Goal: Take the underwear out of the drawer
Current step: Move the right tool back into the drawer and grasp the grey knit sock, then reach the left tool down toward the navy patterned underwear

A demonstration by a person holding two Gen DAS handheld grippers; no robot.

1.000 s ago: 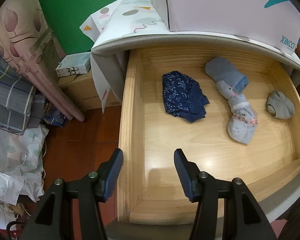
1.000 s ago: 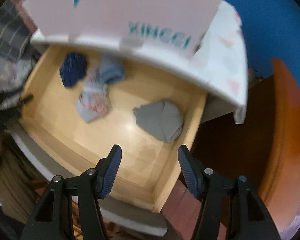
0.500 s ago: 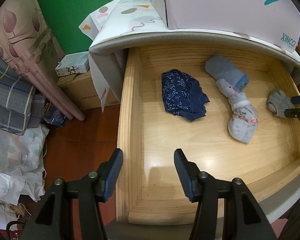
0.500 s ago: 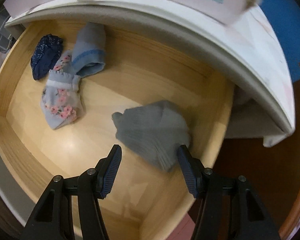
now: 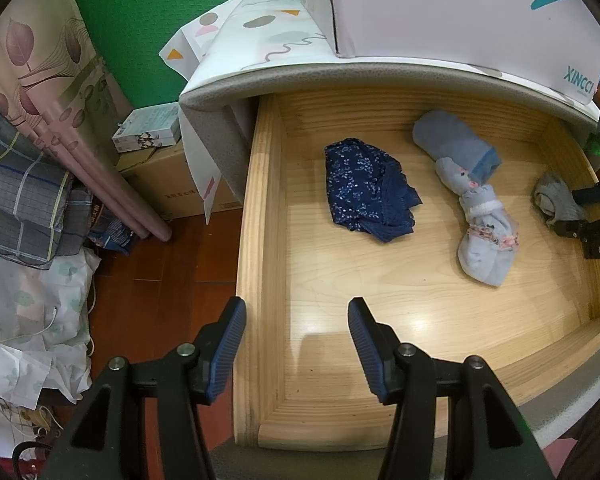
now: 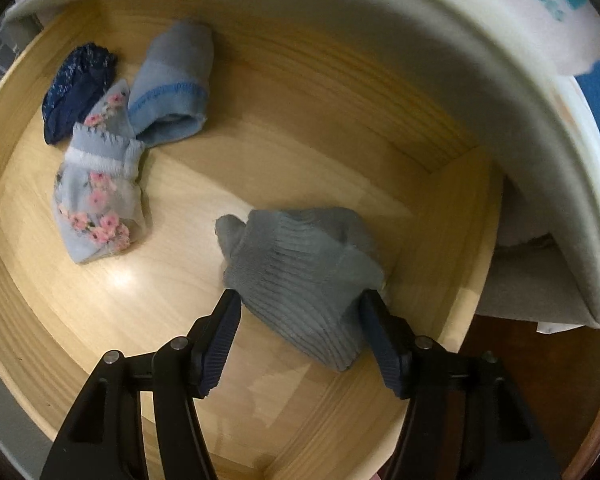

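Observation:
The wooden drawer stands pulled out, with four cloth pieces on its floor. Navy floral underwear lies at the back left. Beside it are a folded light blue piece and a pale blue piece with pink flowers. A grey ribbed piece lies by the right wall. My right gripper is open and low in the drawer, its fingers on either side of the grey piece. My left gripper hangs open and empty above the drawer's front left corner.
A cabinet top with a patterned cloth overhangs the drawer's back, and a white box stands on it. Left of the drawer, on the red-brown floor, are a cardboard box, a curtain, folded plaid fabric and plastic bags.
My right gripper has come down into the drawer onto the grey piece, which now sits between its fingers. It has entered the left wrist view at the right edge. The left gripper has kept still.

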